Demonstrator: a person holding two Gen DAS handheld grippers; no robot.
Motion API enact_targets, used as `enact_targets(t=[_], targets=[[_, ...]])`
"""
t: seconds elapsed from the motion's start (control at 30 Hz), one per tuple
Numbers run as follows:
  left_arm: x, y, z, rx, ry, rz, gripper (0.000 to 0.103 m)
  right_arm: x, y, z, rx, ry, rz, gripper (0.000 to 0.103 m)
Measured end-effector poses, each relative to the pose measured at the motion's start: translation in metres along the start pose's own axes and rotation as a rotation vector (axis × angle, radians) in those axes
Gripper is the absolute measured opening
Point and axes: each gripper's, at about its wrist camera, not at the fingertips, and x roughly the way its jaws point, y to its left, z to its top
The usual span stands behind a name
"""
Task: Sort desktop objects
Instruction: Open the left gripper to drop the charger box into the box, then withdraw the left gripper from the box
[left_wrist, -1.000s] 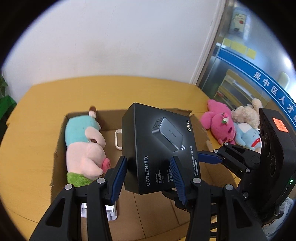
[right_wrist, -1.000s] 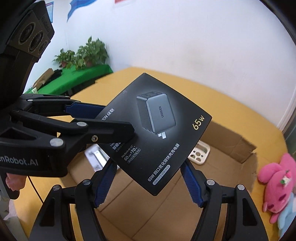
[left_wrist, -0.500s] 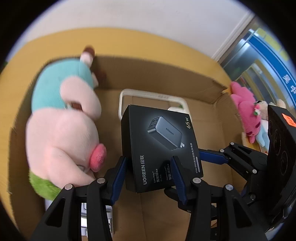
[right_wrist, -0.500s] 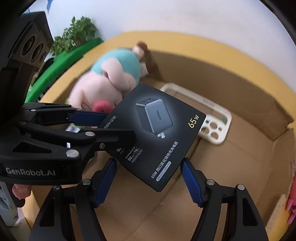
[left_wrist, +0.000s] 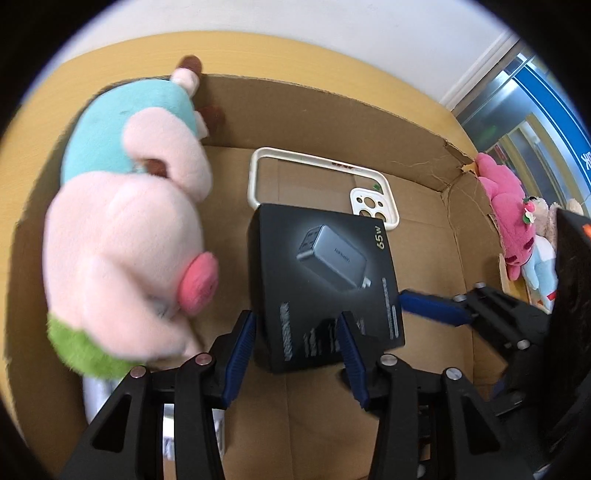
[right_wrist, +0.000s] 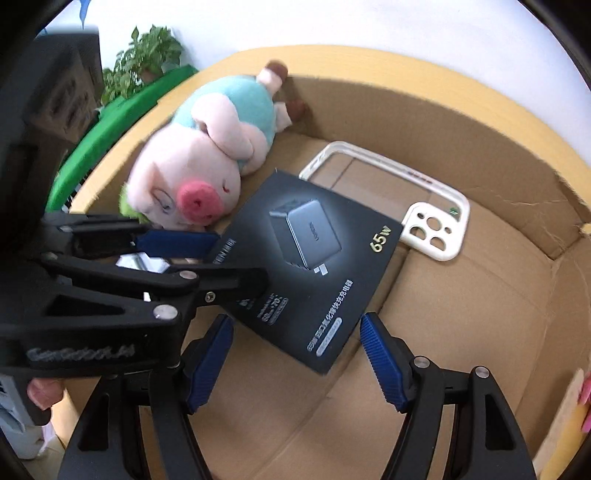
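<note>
At frame centre, the matte black rectangular charger carton sits low inside the brown corrugated cardboard box. The left gripper pinches its near edge between ribbed blue pads. The right gripper is spread wide, clear of the carton. A fuzzy pink pig plush lies upper left; a glossy cream phone case lies upper right, partly under the carton.
</note>
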Motion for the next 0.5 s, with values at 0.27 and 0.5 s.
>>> enact_targets(t=[0.27, 0.5], targets=[[-0.101, -0.019, -0.046, 0.116, -0.312, 0.068, 0.055, -0.096, -0.004, -0.040, 0.106, -0.219, -0.064, 0.098], [-0.161, -0.035, -0.116, 0.127, -0.561, 0.171, 0.080, -0.143, 0.034, -0.095, 0.158, -0.379, -0.208, 0.103]])
